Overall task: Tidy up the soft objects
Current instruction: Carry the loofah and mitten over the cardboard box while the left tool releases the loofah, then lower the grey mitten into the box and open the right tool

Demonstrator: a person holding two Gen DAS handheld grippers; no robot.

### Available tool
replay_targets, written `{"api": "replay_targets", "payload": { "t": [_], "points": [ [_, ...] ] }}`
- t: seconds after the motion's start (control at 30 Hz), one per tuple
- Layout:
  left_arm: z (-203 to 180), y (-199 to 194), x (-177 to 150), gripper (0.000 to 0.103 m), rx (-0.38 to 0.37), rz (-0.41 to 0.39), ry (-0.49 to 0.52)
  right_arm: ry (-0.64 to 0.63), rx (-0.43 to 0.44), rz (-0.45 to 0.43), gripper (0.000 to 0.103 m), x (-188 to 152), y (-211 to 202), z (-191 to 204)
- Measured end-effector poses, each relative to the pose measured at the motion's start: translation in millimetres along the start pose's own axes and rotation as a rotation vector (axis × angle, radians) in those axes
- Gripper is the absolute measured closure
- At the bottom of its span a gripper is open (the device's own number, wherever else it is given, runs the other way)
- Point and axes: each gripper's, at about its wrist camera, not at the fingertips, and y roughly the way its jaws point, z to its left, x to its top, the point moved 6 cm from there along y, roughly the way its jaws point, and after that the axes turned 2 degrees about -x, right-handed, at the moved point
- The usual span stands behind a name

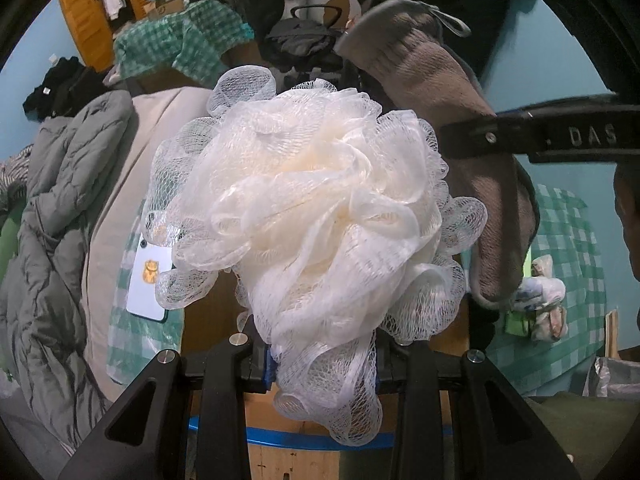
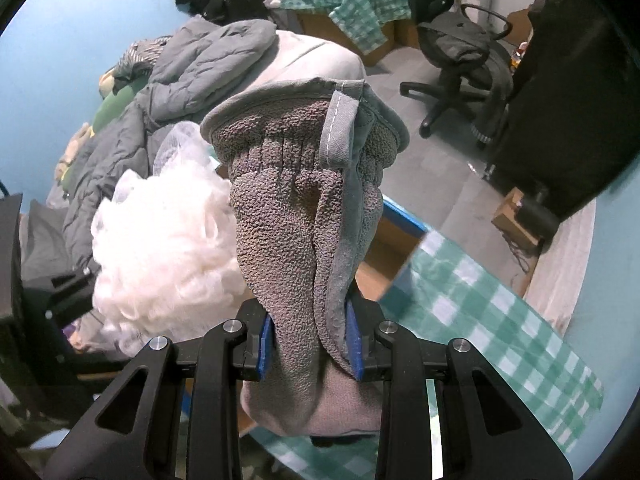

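Observation:
My left gripper point(image 1: 324, 364) is shut on a white mesh bath pouf point(image 1: 308, 216), which fills the middle of the left wrist view. My right gripper point(image 2: 310, 346) is shut on a grey-brown terry oven mitt point(image 2: 304, 216) with a grey hanging loop, clamped between the blue pads point(image 2: 264, 344). In the right wrist view the pouf point(image 2: 168, 248) hangs just left of the mitt. In the left wrist view the mitt point(image 1: 460, 128) hangs behind and right of the pouf, under the other gripper's black body point(image 1: 540, 136). Both are held in the air above a cardboard box point(image 1: 288, 456) with blue tape.
A grey padded jacket point(image 2: 188, 68) and a beige cushion point(image 2: 316, 60) lie on the left. A green checked cloth point(image 2: 492, 320) covers the surface at right. An office chair point(image 2: 460, 60) stands on the floor behind. A white phone point(image 1: 150, 284) lies on checked cloth.

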Motion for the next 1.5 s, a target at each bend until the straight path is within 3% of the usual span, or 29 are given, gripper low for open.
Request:
{"api": "replay_targets", "payload": {
  "t": [0.27,0.33,0.4,0.47,0.67,1.2,1.5],
  "points": [
    [14,21,-8,0.069,0.004,0.043,-0.021,-0.008,0.006,0.073,0.075,8,44,15],
    [16,27,-10,0.066,0.007,0.055,-0.023,-0.010,0.012,0.095,0.075,7,55,17],
    [18,31,-12,0.055,0.016,0.067,-0.026,-0.014,0.015,0.114,0.074,7,62,19],
    [18,30,-12,0.046,0.033,0.056,-0.027,-0.017,0.010,0.113,0.060,10,64,20],
    [20,22,-10,0.028,0.078,0.035,-0.016,-0.031,-0.023,0.098,0.041,10,58,21],
    [-1,-2,-7,0.024,0.071,0.017,-0.029,-0.002,-0.032,0.053,0.036,0,18,1],
    [-37,-13,-2,0.023,0.016,0.013,-0.006,0.035,-0.058,0.033,0.032,-26,-13,-22]
  ]
}}
